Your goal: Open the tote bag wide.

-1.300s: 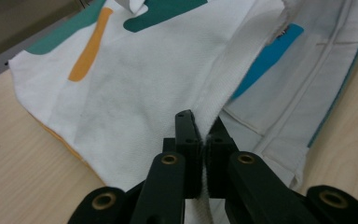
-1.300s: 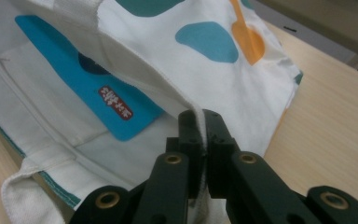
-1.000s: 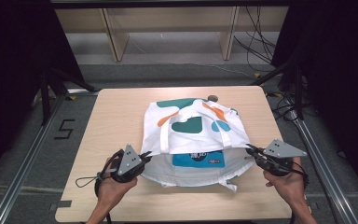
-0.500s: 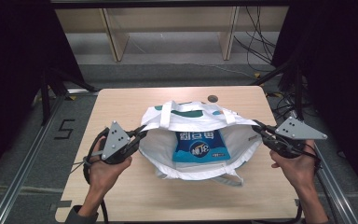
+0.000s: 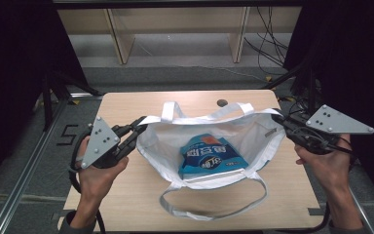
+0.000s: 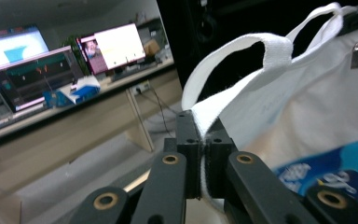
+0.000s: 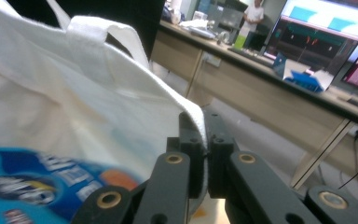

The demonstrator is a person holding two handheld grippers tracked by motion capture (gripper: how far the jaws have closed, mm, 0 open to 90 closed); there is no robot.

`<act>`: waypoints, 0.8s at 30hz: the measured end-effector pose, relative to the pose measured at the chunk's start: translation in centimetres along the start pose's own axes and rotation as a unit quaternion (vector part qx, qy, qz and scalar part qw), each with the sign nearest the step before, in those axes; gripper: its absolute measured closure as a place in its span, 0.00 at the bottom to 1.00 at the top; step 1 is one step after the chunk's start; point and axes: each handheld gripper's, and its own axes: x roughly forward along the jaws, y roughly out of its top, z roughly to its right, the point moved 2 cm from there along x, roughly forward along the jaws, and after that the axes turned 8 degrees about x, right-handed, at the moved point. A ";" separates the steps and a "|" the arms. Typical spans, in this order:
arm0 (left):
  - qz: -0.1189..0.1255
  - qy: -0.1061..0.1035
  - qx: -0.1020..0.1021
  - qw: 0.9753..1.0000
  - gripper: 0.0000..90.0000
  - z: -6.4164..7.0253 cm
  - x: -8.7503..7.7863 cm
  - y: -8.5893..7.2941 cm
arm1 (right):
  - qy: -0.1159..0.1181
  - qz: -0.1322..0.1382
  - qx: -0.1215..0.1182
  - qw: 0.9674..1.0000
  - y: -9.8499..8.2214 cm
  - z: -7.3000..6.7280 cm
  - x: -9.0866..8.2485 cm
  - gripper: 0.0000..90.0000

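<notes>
Your left tool [image 5: 137, 127] is clamped tight on the left corner of the white tote bag [image 5: 253, 134]; in the left gripper view [image 6: 204, 154] you see the hem of the fabric pinched flat between the two black jaws, with a white strap looping up just above them. Your right tool [image 5: 281, 118] is closed the same way on the bag's right corner; in the right gripper view [image 7: 204, 149] the cloth edge folds down into the shut jaws. Between the two tools the rim of the bag is stretched wide, so its mouth gapes toward you; the bag hangs from your grips with its bottom near the wooden surface [image 5: 126, 192]; whether it touches there you cannot tell.

Inside the bag lies a blue snack packet [image 5: 213, 157] with white characters printed across it; the writing is too blurred to read; the packet also shows at the lower edge of both gripper views [image 6: 328, 175] [image 7: 32, 186]. One handle [image 5: 214, 207] droops in a loop on the near side of the surface; the other handle [image 5: 168, 109] stands up at the far rim. A small dark round object [image 5: 221, 103] sits on the surface behind the bag. A number 5 [image 5: 67, 135] is marked on the floor left of the surface.
</notes>
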 end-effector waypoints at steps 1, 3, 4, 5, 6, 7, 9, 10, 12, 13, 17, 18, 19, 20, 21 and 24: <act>0.004 0.001 -0.001 1.000 0.97 -0.1 0.0 0.3 | -0.001 0.009 -0.009 1.000 0.6 0.0 -0.2 0.99; 0.016 -0.001 -0.018 1.000 0.97 -0.3 -0.2 1.1 | 0.001 0.013 -0.002 1.000 1.1 -0.1 -0.6 0.99; 0.016 -0.001 -0.018 1.000 0.97 -0.3 -0.2 1.1 | 0.001 0.013 -0.002 1.000 1.1 -0.1 -0.6 0.99; 0.027 -0.008 -0.021 0.999 0.97 -0.6 -0.2 1.5 | 0.002 0.020 -0.008 1.000 1.7 -0.1 -1.2 0.99; 0.027 -0.008 -0.021 0.999 0.97 -0.6 -0.2 1.5 | 0.002 0.020 -0.008 1.000 1.7 -0.1 -1.2 0.99; 0.031 -0.015 -0.026 0.999 0.97 -0.7 -0.1 1.7 | 0.007 0.024 -0.003 1.000 2.1 0.0 -1.6 0.99; 0.024 -0.015 -0.041 0.999 0.97 -1.2 0.5 1.4 | 0.012 0.029 0.014 0.999 2.1 0.0 -1.7 0.99; 0.024 -0.015 -0.041 0.999 0.97 -1.2 0.5 1.4 | 0.010 0.028 0.013 0.999 2.1 0.0 -1.7 0.99; 0.013 -0.010 -0.055 0.998 0.97 -2.0 1.5 0.2 | 0.006 0.031 0.017 0.999 2.0 0.0 -1.4 0.99; 0.015 -0.008 -0.069 0.998 0.97 -2.4 2.0 -0.3 | 0.004 0.033 0.015 0.999 1.9 0.1 -1.1 0.99; -0.005 0.001 -0.063 0.998 0.97 -2.5 3.0 -1.4 | -0.011 0.025 0.008 1.000 1.6 0.5 0.2 0.99; -0.015 -0.001 -0.057 0.998 0.97 -2.4 3.4 -2.2 | -0.036 0.002 -0.016 0.999 1.2 0.6 1.1 0.99; -0.021 0.000 -0.056 0.998 0.97 -2.4 3.4 -2.7 | -0.034 -0.002 -0.014 0.999 0.8 0.7 1.6 0.99; -0.028 -0.002 -0.056 0.998 0.97 -2.4 3.5 -3.2 | -0.028 -0.004 -0.005 1.000 0.5 0.9 2.0 0.99; -0.033 -0.002 -0.054 0.998 0.97 -2.3 3.6 -3.7 | -0.025 -0.008 -0.001 1.000 0.2 1.0 2.3 0.99; -0.055 -0.003 -0.042 0.998 0.97 -1.7 3.8 -5.2 | -0.029 -0.017 -0.006 0.999 -0.6 0.7 2.9 0.99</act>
